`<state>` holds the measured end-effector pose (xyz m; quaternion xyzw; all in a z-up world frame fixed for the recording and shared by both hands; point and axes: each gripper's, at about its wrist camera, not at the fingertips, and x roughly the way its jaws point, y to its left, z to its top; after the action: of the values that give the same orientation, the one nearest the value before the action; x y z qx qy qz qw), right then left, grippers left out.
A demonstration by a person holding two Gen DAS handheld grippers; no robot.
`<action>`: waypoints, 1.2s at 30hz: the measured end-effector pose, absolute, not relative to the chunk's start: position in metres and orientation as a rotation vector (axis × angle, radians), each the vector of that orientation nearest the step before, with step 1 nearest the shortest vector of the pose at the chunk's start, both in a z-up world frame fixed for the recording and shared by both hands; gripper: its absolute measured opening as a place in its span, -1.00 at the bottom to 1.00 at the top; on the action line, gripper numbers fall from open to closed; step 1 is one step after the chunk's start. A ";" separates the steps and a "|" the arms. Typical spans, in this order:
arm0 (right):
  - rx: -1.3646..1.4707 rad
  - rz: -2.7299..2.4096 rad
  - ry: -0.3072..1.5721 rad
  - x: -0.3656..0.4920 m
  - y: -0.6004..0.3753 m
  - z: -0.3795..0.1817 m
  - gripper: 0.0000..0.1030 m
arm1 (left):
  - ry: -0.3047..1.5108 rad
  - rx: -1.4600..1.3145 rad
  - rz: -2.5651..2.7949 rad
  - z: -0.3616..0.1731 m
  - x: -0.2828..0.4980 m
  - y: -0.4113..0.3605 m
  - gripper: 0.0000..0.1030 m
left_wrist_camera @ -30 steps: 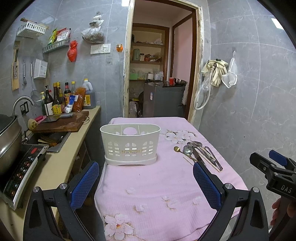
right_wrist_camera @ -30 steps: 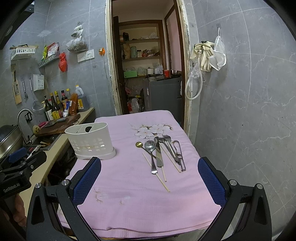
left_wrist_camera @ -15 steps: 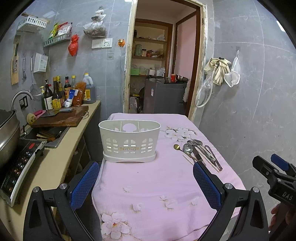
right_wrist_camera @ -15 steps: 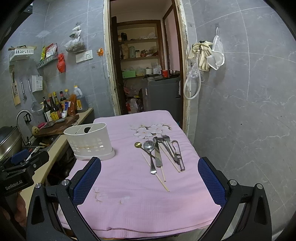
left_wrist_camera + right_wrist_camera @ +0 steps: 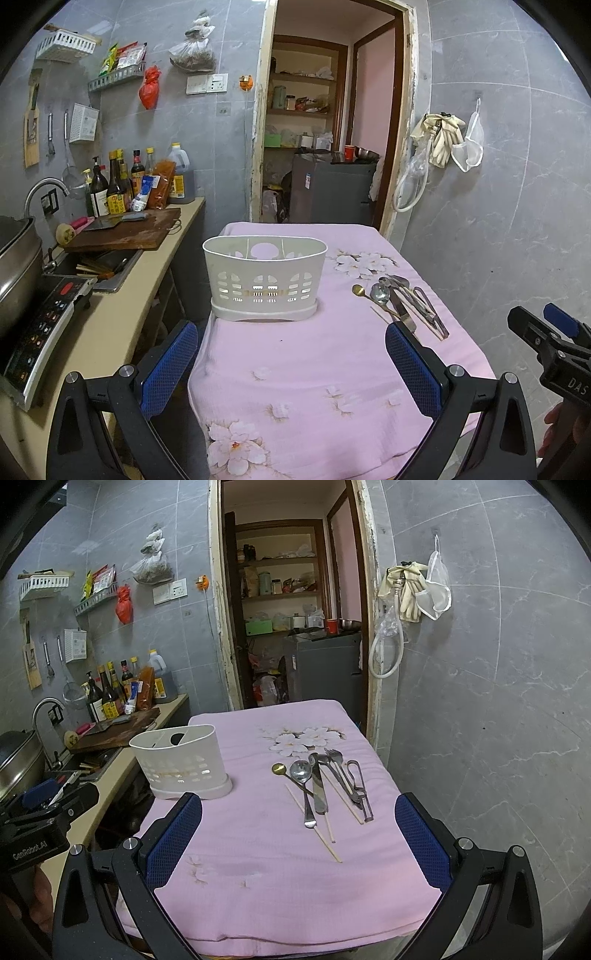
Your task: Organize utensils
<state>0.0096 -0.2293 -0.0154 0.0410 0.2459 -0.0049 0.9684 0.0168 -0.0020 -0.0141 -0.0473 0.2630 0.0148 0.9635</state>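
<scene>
A white slotted utensil caddy [image 5: 265, 280] [image 5: 181, 762] stands empty on the pink flowered tablecloth [image 5: 295, 354], toward its left side. A loose pile of utensils [image 5: 325, 790] [image 5: 400, 302] lies to its right: a small gold spoon [image 5: 279, 768], a steel spoon [image 5: 301, 771], a knife [image 5: 318, 790], forks, wooden chopsticks and a peeler. My left gripper [image 5: 291, 363] is open, held low in front of the caddy. Also open, my right gripper [image 5: 299, 838] hovers in front of the pile. Neither holds anything.
A kitchen counter [image 5: 110, 325] runs along the left with a cutting board [image 5: 125, 234], sauce bottles [image 5: 118, 184], a sink and an induction cooker [image 5: 40, 325]. An open doorway [image 5: 325, 147] lies behind the table. The tiled wall [image 5: 498, 701] is close on the right.
The left wrist view has tilted up slightly, so the caddy sits a little lower in it. The right gripper has barely moved. Both grippers stay open and empty.
</scene>
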 end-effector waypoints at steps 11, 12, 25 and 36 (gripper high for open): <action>0.080 -0.018 0.464 0.017 -0.233 0.002 0.98 | 0.564 -0.055 0.055 -0.008 0.029 -0.003 0.99; 0.078 -0.020 0.459 0.020 -0.235 0.005 0.98 | 0.562 -0.047 0.054 -0.006 0.031 -0.005 0.99; 0.066 -0.036 0.459 0.072 -0.281 0.013 0.98 | 0.571 -0.040 0.038 -0.001 0.082 -0.037 0.99; 0.097 0.083 0.567 0.169 -0.335 -0.026 0.98 | 0.634 -0.036 0.068 -0.021 0.151 -0.081 0.99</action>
<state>0.1690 -0.3346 -0.0260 0.0480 0.2796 0.0411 0.9580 0.1508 -0.0815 -0.0207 -0.0176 0.3115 0.0333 0.9495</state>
